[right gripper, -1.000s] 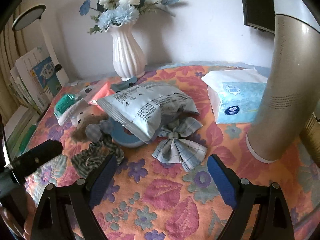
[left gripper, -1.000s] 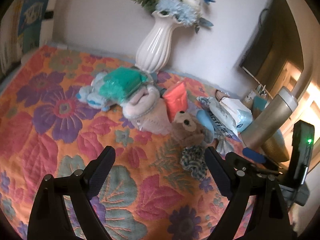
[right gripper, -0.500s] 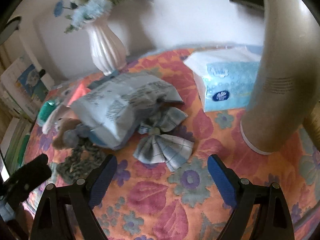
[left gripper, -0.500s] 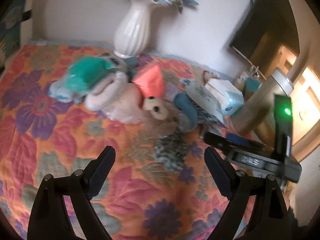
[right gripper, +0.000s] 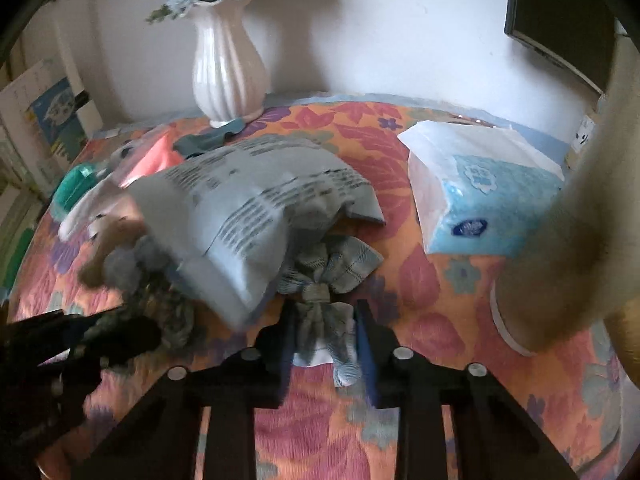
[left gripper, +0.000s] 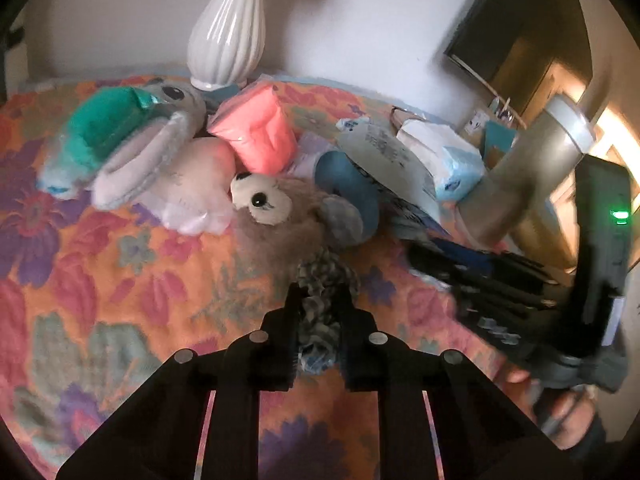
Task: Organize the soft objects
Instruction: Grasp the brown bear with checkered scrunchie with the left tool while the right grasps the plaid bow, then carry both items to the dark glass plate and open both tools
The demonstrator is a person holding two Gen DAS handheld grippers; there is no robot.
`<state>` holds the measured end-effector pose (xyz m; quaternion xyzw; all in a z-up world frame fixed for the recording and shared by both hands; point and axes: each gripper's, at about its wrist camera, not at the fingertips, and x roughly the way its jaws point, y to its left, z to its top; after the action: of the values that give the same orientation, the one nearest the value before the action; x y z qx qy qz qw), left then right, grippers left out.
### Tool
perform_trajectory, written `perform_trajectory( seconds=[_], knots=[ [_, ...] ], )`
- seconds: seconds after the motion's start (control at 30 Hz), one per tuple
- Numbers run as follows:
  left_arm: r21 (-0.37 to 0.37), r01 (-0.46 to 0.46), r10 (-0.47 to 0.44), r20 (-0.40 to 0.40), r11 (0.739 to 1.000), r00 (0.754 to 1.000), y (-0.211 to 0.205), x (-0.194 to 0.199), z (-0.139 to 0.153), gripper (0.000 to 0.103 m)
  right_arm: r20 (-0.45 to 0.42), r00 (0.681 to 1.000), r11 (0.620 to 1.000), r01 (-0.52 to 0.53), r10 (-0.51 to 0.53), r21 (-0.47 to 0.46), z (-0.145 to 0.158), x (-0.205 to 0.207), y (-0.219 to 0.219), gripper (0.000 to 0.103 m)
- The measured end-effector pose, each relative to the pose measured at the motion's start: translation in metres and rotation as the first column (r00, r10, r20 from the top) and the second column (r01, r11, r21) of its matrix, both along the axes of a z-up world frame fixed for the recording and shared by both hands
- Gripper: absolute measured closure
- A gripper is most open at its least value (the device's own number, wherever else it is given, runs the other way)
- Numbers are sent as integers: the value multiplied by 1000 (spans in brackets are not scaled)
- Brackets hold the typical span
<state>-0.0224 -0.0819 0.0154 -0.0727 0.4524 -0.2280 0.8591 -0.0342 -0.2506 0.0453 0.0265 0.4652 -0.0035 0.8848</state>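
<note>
Left hand-held gripper [left gripper: 318, 300]: jaws nearly closed, clamped on green/blue knit scrunchie [left gripper: 322, 280], which lies on floral cloth [left gripper: 120, 280] of bench, touching front of brown plush toy [left gripper: 276, 216]. Right hand-held gripper [right gripper: 324, 320]: jaws narrowed onto lower half of plaid bow [right gripper: 326, 280]; bow rests on cloth, its upper half partly under printed plastic pkg [right gripper: 248, 204]. Behind plush: pale plush slipper [left gripper: 160, 160], teal pack [left gripper: 104, 124], coral pack [left gripper: 256, 136], all bunched together in front of white ribbed vase [left gripper: 228, 36]. Tissue pack [right gripper: 480, 196] sits apart, R of the pkg, beside tall beige cylinder [right gripper: 568, 240].
</note>
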Motion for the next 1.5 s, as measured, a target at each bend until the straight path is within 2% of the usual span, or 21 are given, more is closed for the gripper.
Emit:
perform_trajectory(
  seconds=[0.13,0.3,0.33,0.37,0.4,0.43,0.47,0.5,0.53,0.57,0.67,0.77,0.8,0.83,0.87,0.93,0.97,1.03,1.1,1.3,1.5],
  knots=[
    [-4,24,-24,7,1000,1000,8,-33,7,90,47,998,997,-54,52,49,13,-42,-4,80],
    [0,13,-13,-21,1000,1000,23,-53,6,87,25,991,989,-132,131,69,12,-79,3,80],
    [14,-8,8,-27,1000,1000,27,-54,4,75,22,991,989,-136,135,62,10,-82,5,80],
    [24,-32,33,-33,999,999,30,-55,2,69,16,991,990,-131,130,54,7,-83,6,79],
    [27,-57,58,-42,998,997,35,-55,0,61,6,993,991,-120,120,54,5,-82,5,72],
    [20,-65,66,-46,998,997,39,-54,0,51,-11,995,993,-102,103,67,4,-81,4,58],
    [4,-73,73,-48,997,996,43,-55,0,45,-15,995,992,-94,96,83,3,-80,2,50],
    [-10,-80,80,-45,997,996,47,-56,1,32,-7,996,991,-88,89,103,5,-82,0,43],
    [-23,-92,91,-38,995,995,51,-56,2,21,6,996,988,-86,86,125,7,-82,-3,42],
    [-34,-105,104,-29,994,994,54,-55,6,20,7,996,987,-87,87,135,6,-81,-5,42],
    [-31,-120,119,-16,992,993,48,-41,11,20,-6,997,985,-70,72,157,4,-75,-6,42],
    [36,-140,142,-41,989,989,28,-25,5,22,-33,998,984,-54,61,169,-4,-68,0,42],
    [67,-145,148,-42,987,988,23,-23,0,29,-25,998,988,-50,54,143,-4,-68,4,42],
    [86,-146,150,-42,985,988,18,-24,-5,45,-18,998,993,-54,57,109,-4,-70,9,42],
    [118,-155,159,-27,981,987,13,-24,-7,48,-16,998,995,-60,61,82,-4,-71,14,42],
    [158,-154,154,14,975,988,7,-29,-5,69,-4,998,997,-68,68,21,-5,-74,23,46],
    [158,-150,149,18,976,989,6,-30,-5,70,1,997,997,-73,73,10,-6,-75,25,50],
    [146,-146,145,16,978,989,6,-34,-3,72,23,994,995,-103,103,-3,-5,-79,32,68],
    [137,-138,137,21,981,990,4,-39,1,72,34,992,993,-119,119,-5,-3,-83,35,75],
    [134,-102,92,83,986,992,-8,-61,24,72,79,991,993,-112,109,28,10,-95,28,76],
    [113,-49,34,127,992,991,-38,-73,45,72,141,989,996,-57,47,67,39,-113,-1,76]
  ],
)
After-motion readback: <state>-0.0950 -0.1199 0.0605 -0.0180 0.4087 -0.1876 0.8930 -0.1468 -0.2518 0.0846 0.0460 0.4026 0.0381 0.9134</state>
